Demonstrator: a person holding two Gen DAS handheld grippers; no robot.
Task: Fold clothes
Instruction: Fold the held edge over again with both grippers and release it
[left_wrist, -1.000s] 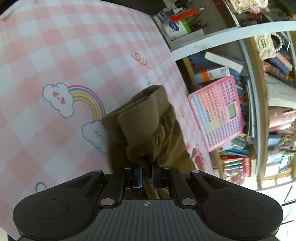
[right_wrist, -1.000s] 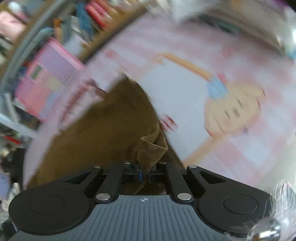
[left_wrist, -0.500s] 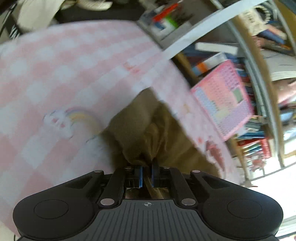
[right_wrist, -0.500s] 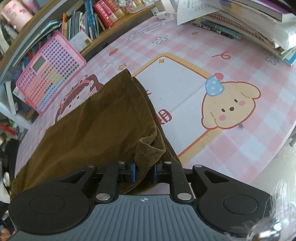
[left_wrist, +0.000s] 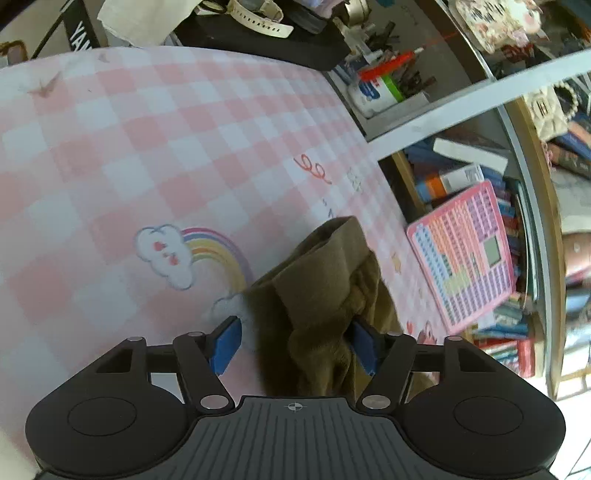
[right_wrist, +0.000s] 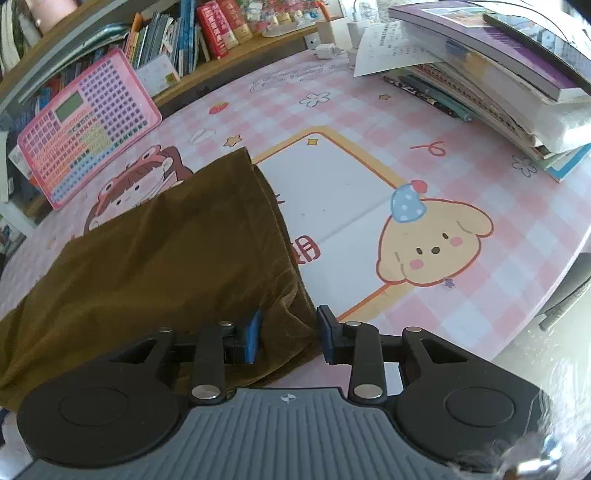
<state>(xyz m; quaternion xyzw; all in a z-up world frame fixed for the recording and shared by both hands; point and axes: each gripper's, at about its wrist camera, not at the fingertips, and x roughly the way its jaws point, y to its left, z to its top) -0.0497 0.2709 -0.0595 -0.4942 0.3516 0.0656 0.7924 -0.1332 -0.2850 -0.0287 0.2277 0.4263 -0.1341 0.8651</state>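
Right wrist view: the brown garment lies folded over on the pink checked bench, near-left. Both the right gripper and left gripper have jaws opening, releasing its edge. Further folds probably remain.

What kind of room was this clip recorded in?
Probably a child's study corner at home: a desk under a pink checked cartoon mat, packed bookshelves behind, a stack of books, and a pink toy keyboard.
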